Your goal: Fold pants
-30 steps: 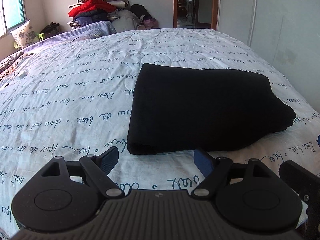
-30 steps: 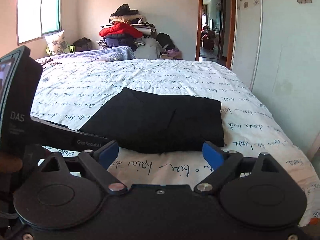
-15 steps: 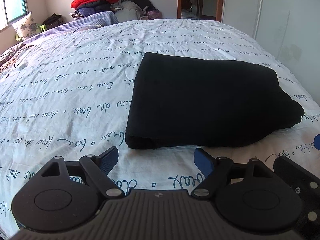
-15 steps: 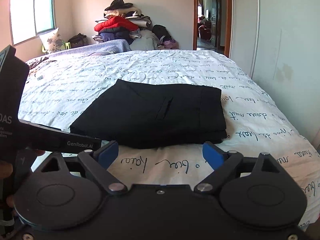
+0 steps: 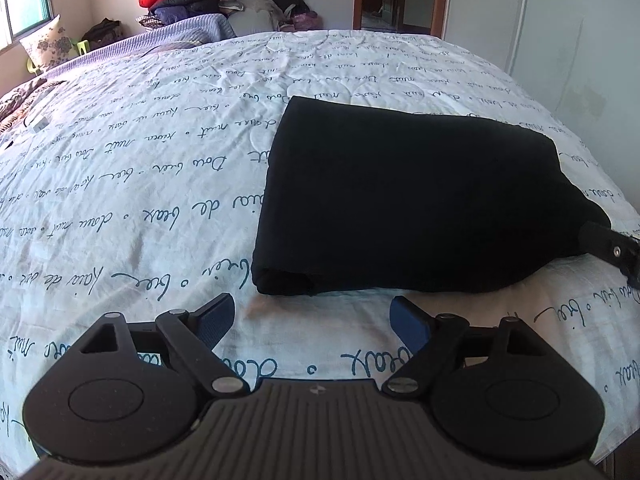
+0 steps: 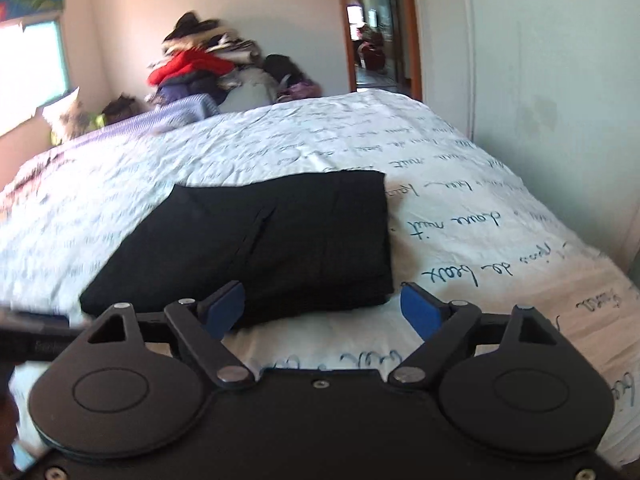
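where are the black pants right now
The folded black pants lie flat on the script-printed bedspread, right of centre in the left wrist view, just beyond both open grippers and held by neither.

Right gripper nearer the folded pants, fingers lately narrowing, nothing between.

Left hand-held gripper gapes; right hand-held gripper has just been narrowing, empty.

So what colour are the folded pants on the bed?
Black: the pants show best in the left wrist view.
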A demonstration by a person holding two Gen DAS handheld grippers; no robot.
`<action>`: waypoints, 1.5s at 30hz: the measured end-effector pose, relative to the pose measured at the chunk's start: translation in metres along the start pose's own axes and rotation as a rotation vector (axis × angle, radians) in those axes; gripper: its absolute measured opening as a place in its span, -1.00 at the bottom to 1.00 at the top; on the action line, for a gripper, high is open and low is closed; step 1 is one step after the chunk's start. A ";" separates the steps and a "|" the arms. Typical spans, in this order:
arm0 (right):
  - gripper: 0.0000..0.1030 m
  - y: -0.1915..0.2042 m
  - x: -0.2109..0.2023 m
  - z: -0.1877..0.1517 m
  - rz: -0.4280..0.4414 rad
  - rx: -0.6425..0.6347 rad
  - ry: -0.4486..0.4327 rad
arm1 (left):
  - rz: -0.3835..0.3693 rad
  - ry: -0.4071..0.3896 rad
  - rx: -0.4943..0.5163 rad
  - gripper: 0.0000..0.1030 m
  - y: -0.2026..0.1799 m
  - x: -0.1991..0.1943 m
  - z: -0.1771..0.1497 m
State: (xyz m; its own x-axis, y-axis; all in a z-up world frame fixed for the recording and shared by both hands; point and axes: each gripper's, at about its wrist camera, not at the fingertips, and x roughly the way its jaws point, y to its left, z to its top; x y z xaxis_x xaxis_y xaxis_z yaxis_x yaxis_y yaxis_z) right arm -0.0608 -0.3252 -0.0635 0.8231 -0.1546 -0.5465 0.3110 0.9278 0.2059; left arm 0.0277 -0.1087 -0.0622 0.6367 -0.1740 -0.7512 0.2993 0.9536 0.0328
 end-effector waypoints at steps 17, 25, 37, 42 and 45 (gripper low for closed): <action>0.59 0.061 -0.031 -0.030 -0.027 -0.274 -0.002 | 0.019 -0.002 0.013 0.70 -0.010 -0.002 -0.008; 0.61 0.055 -0.028 -0.030 0.022 -0.193 0.070 | 0.034 -0.014 0.016 0.71 -0.013 -0.009 -0.014; 0.61 0.063 -0.029 -0.034 0.036 -0.209 0.080 | 0.045 -0.017 0.007 0.71 -0.010 -0.012 -0.016; 0.61 0.062 -0.028 -0.034 0.035 -0.207 0.083 | 0.047 -0.013 0.005 0.71 -0.009 -0.010 -0.016; 0.61 0.063 -0.028 -0.035 0.035 -0.210 0.087 | 0.046 -0.012 0.010 0.71 -0.010 -0.010 -0.016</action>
State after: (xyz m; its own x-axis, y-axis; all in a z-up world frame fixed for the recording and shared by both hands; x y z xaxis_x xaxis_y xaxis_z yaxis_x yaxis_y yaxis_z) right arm -0.0808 -0.2509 -0.0640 0.7845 -0.0998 -0.6121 0.1699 0.9838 0.0573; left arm 0.0066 -0.1126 -0.0658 0.6585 -0.1326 -0.7408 0.2760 0.9583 0.0737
